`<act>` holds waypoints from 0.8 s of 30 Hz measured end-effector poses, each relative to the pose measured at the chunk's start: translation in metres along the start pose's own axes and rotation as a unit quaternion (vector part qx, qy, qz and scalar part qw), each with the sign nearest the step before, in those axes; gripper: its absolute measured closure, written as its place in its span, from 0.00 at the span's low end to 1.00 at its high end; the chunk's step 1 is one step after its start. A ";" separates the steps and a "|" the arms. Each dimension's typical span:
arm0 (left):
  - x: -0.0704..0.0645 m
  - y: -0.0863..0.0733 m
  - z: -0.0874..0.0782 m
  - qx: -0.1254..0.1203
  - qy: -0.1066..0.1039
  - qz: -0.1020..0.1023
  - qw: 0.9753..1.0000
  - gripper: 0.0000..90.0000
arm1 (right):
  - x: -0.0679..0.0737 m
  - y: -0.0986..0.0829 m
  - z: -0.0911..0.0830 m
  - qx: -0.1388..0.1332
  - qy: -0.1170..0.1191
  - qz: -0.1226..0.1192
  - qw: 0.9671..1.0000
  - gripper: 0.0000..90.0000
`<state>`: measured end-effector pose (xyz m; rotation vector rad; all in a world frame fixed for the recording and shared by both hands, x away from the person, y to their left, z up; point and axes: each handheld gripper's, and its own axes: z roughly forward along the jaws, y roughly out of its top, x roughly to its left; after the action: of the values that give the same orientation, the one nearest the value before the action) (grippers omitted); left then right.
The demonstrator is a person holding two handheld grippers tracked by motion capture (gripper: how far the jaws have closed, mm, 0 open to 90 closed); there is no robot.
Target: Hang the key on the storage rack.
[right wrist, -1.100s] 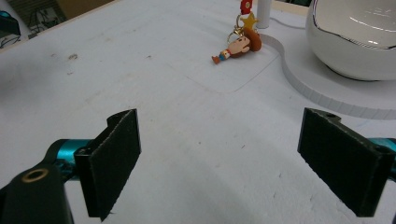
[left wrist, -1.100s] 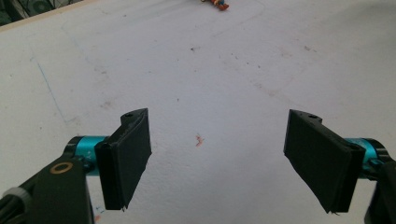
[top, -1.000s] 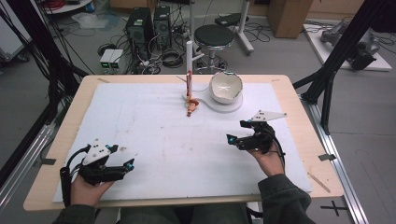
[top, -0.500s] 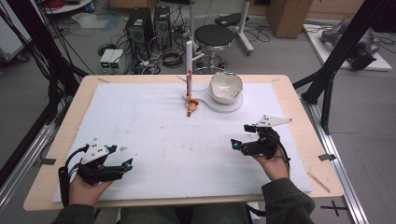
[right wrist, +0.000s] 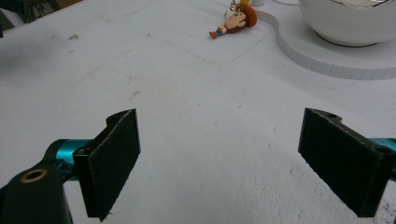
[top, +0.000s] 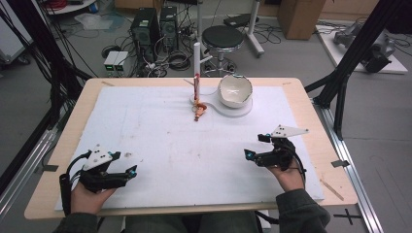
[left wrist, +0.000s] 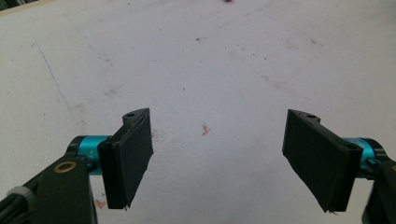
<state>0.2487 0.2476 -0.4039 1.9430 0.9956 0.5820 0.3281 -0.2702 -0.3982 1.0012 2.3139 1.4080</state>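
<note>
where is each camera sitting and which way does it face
High view: above the person's side, facing forward and down on the table; both forearms, left gripper and right gripper show.
Left gripper view: rides the left gripper, looking along its open fingers at white mat.
Right gripper view: rides the right gripper, facing the toy figure and bowl.
High and right gripper views share toy and bowl.

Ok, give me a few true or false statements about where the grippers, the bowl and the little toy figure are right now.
1. Both grippers hold nothing, jaws apart. True: left gripper, right gripper.
2. The white bowl sits on the white base. True.
3. The toy figure lies inside the bowl. False: it lies on the mat beside the base.
4. The right gripper touches the bowl. False: it rests well short of it, near the table's front edge.
</note>
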 end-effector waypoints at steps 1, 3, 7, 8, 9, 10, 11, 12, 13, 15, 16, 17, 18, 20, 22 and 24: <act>0.000 0.000 0.000 0.001 0.001 0.000 1.000 0.27 | 0.000 -0.001 -0.001 0.002 0.000 0.001 1.000 0.13; 0.000 -0.001 -0.001 -0.001 0.001 -0.001 1.000 0.27 | 0.001 -0.002 -0.002 -0.002 0.000 0.001 1.000 0.13; 0.001 -0.001 -0.001 0.001 0.001 -0.001 1.000 0.27 | 0.001 -0.005 -0.006 -0.005 -0.002 0.001 1.000 0.13; 0.001 -0.001 -0.002 0.001 0.002 -0.001 1.000 0.27 | 0.001 -0.006 -0.007 -0.005 -0.002 0.003 1.000 0.13; 0.001 -0.001 -0.002 0.001 0.002 -0.001 1.000 0.27 | 0.000 -0.006 -0.008 -0.005 -0.002 0.002 1.000 0.13; 0.001 -0.001 -0.002 0.001 0.002 -0.001 1.000 0.27 | 0.000 -0.007 -0.009 -0.007 -0.002 0.002 1.000 0.13; 0.001 -0.001 -0.002 0.002 0.001 0.000 1.000 0.27 | 0.000 -0.008 -0.010 -0.007 -0.001 0.003 1.000 0.13; 0.001 -0.001 -0.002 0.000 0.001 -0.001 1.000 0.27 | 0.000 -0.009 -0.011 -0.008 -0.002 0.004 1.000 0.13; 0.001 -0.001 -0.002 0.001 0.000 -0.002 1.000 0.27 | 0.000 -0.010 -0.012 -0.008 -0.001 0.005 1.000 0.13; 0.001 -0.001 -0.002 0.003 0.000 -0.001 1.000 0.27 | 0.001 -0.012 -0.014 -0.009 -0.002 0.006 1.000 0.13; 0.000 -0.001 -0.002 0.002 0.000 -0.002 1.000 0.27 | 0.000 -0.012 -0.014 -0.010 -0.002 0.004 1.000 0.13; 0.001 -0.001 -0.002 0.003 0.000 -0.001 1.000 0.28 | 0.001 -0.013 -0.014 -0.010 -0.001 0.006 1.000 0.13; 0.001 -0.002 -0.002 0.003 0.000 -0.001 1.000 0.27 | 0.001 -0.013 -0.015 -0.011 -0.001 0.003 1.000 0.13; 0.000 -0.002 -0.002 0.004 0.000 0.000 1.000 0.27 | 0.002 -0.012 -0.017 -0.016 -0.001 -0.001 1.000 0.13; 0.000 -0.002 -0.002 0.003 0.000 -0.001 1.000 0.27 | 0.003 -0.012 -0.020 -0.018 0.000 0.000 1.000 0.13; 0.001 -0.002 -0.002 0.002 0.000 -0.002 1.000 0.27 | 0.004 -0.012 -0.022 -0.019 -0.002 0.000 1.000 0.13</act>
<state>0.2469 0.2496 -0.4047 1.9444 1.0002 0.5780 0.3083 -0.2860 -0.3974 0.9921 2.2751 1.4444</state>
